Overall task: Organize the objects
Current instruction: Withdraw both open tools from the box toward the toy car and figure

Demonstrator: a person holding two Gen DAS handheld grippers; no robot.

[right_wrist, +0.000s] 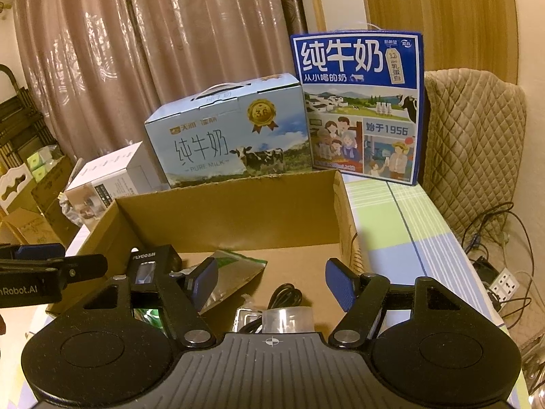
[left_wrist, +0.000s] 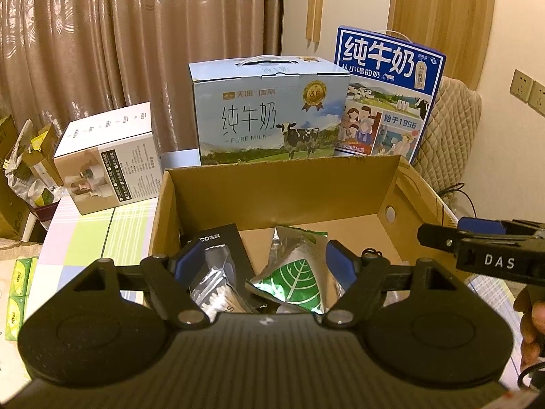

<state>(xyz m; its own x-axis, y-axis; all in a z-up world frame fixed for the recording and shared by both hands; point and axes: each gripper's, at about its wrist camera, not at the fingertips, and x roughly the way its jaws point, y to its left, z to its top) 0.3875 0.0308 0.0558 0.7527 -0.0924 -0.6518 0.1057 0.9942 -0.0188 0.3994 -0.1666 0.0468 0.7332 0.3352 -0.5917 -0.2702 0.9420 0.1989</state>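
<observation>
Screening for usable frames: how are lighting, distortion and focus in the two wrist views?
Left wrist view: warm, dim indoor light, strong fisheye bending with dark corners; the light blue milk carton prints sharp, the left gripper nearby softer. Right wrist view: same warm cast and curvature; the dark blue milk carton reads clearly, the cardboard box interior is shadowed, no harsh glare.

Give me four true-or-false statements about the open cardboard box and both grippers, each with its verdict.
1. The open brown cardboard box holds a silver pouch with a green leaf print. True.
2. The left gripper is clamped on that pouch. False: its jaws stand open and apart from it.
3. The light-blue milk carton stands behind the box. True.
4. The right gripper holds a black cable. False: it is open and holds nothing.
</observation>
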